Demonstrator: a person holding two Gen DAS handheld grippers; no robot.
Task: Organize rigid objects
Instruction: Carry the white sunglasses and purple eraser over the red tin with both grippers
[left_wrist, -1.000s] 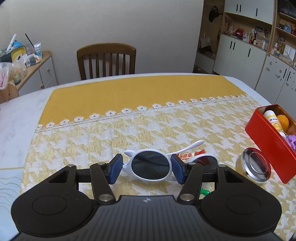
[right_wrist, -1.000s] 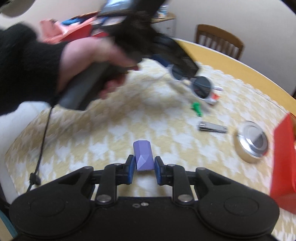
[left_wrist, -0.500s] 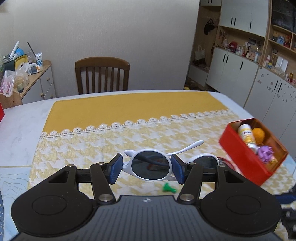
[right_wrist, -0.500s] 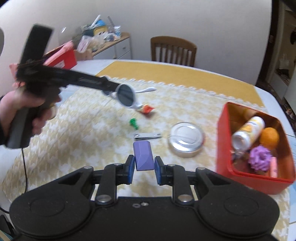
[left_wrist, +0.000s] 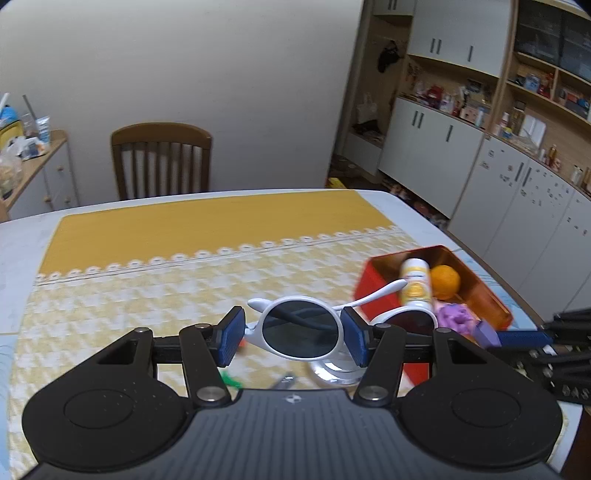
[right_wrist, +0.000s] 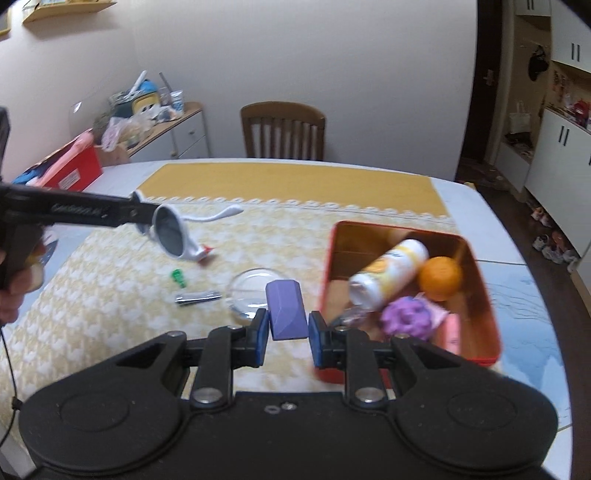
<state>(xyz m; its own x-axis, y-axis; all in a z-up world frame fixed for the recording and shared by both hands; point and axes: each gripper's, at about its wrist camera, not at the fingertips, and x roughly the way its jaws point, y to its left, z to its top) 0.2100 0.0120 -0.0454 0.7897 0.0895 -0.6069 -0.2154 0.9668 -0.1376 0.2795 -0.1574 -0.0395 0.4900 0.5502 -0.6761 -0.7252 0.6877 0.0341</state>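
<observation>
White sunglasses (left_wrist: 301, 334) with dark lenses hang above the yellow cloth, and my left gripper (left_wrist: 293, 339) is shut on one lens rim. From the right wrist view the sunglasses (right_wrist: 173, 236) are in the air left of the red tin box (right_wrist: 328, 266). My right gripper (right_wrist: 287, 338) is shut on a small purple block (right_wrist: 286, 308), just left of the box's near corner. The box (left_wrist: 491, 299) holds a white-and-yellow bottle (right_wrist: 388, 273), an orange (right_wrist: 441, 277) and a purple frilly item (right_wrist: 406, 315). The right gripper's tip (left_wrist: 517, 338) enters the left wrist view from the right.
On the cloth lie a round metal lid (right_wrist: 255, 291), a nail clipper (right_wrist: 197, 297), a small green piece (right_wrist: 178, 277) and a red-and-white packet (right_wrist: 205, 253). A wooden chair (right_wrist: 282, 129) stands at the far side. A cluttered sideboard (right_wrist: 147, 114) is at the far left.
Both grippers have risen and moved right toward the red box, each keeping its load. The box now fills more of both views, and the right view has levelled.
</observation>
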